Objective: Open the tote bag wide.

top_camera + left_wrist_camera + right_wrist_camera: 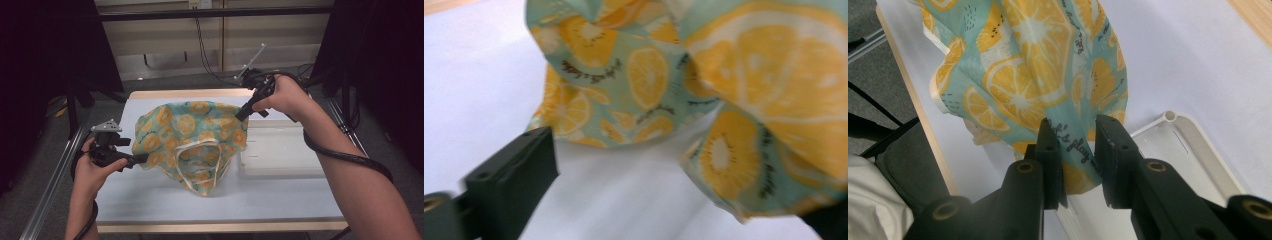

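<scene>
Both tongs grip the lemon-print cloth: the left gripper pinches its edge near the table's left edge, and the right gripper clamps its far right corner, lifted above the white tray. Between them the cloth hangs spread over the table's middle.

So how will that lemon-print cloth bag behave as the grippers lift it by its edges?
The lemon-print cloth bag is probably floppy: it sags in folds between the left gripper and the right gripper. It seems light, bunching easily. Its white handles will likely dangle and could snag on the white tray.
</scene>
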`<state>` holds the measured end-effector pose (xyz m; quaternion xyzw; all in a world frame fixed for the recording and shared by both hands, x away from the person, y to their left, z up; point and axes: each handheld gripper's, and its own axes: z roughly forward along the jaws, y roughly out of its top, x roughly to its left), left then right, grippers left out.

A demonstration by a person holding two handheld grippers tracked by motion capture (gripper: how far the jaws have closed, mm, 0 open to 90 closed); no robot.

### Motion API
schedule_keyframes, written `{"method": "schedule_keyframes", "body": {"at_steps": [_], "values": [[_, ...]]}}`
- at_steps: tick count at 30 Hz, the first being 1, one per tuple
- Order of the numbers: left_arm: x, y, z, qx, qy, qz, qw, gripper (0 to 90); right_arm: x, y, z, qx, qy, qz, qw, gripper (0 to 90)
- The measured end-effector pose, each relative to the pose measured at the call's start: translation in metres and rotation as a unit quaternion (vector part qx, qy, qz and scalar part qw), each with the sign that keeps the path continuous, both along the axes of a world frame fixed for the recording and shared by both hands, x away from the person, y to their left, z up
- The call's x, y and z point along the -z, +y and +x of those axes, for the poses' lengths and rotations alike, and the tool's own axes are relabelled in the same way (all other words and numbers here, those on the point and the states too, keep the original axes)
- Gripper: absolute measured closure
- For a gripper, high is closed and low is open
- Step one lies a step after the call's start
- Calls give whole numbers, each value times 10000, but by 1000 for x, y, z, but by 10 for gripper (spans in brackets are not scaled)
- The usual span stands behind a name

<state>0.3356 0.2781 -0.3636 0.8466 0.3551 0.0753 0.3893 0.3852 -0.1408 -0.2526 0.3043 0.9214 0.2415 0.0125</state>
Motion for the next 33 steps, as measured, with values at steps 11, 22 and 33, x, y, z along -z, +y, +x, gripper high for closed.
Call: {"method": "schedule_keyframes", "body": {"at_steps": [11,22,33], "values": [[-25,-12,4,201,-35,219,9996,189,1,-2,-8,-15,-33,13,10000,619],[-46,-19,21,437,79,229,9987,549,-6,-7,-8,166,-29,84,9998,829],[-67,-18,29,418,154,119,9989,878,-17,-6,-6,287,132,219,9993,900]]}}
